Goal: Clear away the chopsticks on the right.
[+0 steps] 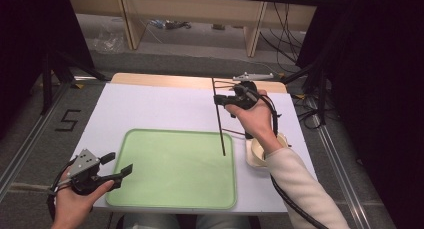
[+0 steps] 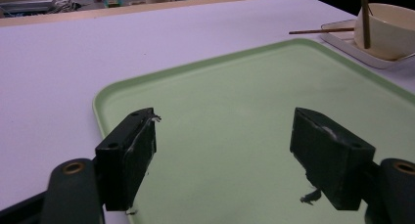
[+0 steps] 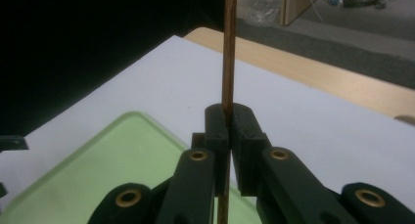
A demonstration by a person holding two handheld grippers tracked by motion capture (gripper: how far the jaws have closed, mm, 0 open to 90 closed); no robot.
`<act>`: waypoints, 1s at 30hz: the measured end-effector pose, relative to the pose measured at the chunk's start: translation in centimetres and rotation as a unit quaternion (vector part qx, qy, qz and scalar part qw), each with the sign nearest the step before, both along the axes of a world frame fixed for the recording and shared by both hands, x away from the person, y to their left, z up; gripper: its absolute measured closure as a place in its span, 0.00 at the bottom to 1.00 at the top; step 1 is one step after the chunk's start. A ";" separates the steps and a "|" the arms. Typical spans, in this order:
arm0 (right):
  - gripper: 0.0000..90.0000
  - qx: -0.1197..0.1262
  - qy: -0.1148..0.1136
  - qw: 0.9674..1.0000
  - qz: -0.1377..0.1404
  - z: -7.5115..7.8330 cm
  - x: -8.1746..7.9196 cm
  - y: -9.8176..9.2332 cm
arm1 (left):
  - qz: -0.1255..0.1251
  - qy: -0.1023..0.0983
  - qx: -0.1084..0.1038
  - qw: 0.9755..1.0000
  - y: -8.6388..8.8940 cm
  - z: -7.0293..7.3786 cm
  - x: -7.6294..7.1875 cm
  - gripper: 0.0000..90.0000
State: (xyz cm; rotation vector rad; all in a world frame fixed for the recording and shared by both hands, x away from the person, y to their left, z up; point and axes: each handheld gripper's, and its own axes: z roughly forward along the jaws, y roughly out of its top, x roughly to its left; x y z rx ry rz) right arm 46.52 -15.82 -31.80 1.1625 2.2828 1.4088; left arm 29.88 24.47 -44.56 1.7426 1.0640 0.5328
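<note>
Right now the right gripper (image 1: 226,102) pinches a chopstick (image 1: 219,120) upright, its lower tip over the tray's (image 1: 175,199) right edge. Lower left, the left gripper (image 1: 119,165) waits open and empty.

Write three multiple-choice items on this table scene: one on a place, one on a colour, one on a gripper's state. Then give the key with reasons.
1. Where does the cream bowl stand?
A. on the green tray
B. on the white table beside the tray's right edge
C. on the floor

2. What colour is the tray?
A. pale green
B. red
C. black

3. How is the right gripper?
A. wide open over the tray
B. shut on a thin brown chopstick
C. shut on the bowl

Key:
1 B, in the high view the bowl sits off the tray, next to its right edge.
2 A, both gripper views and the high view show a pale green surface.
3 B, the right gripper view shows the jaws pressed together with the chopstick rising between them; the left gripper stands open.
</note>
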 end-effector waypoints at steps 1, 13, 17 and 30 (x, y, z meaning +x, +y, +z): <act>0.97 0.007 0.007 1.000 -0.003 -0.2 -0.3 -0.3 | 0.000 0.000 0.000 1.000 0.0 0.0 0.0 0.28; 0.97 0.011 0.057 0.998 -0.035 -2.1 -4.2 -2.2 | -0.002 -0.001 0.002 1.000 -0.1 0.0 0.1 0.28; 0.97 0.018 0.078 0.996 -0.046 -2.8 -4.8 -2.4 | -0.002 0.000 0.003 1.000 -0.1 0.0 0.1 0.28; 0.97 0.008 0.102 0.992 -0.068 -5.4 -4.6 -2.9 | -0.004 0.001 0.002 1.000 -0.1 0.0 0.1 0.28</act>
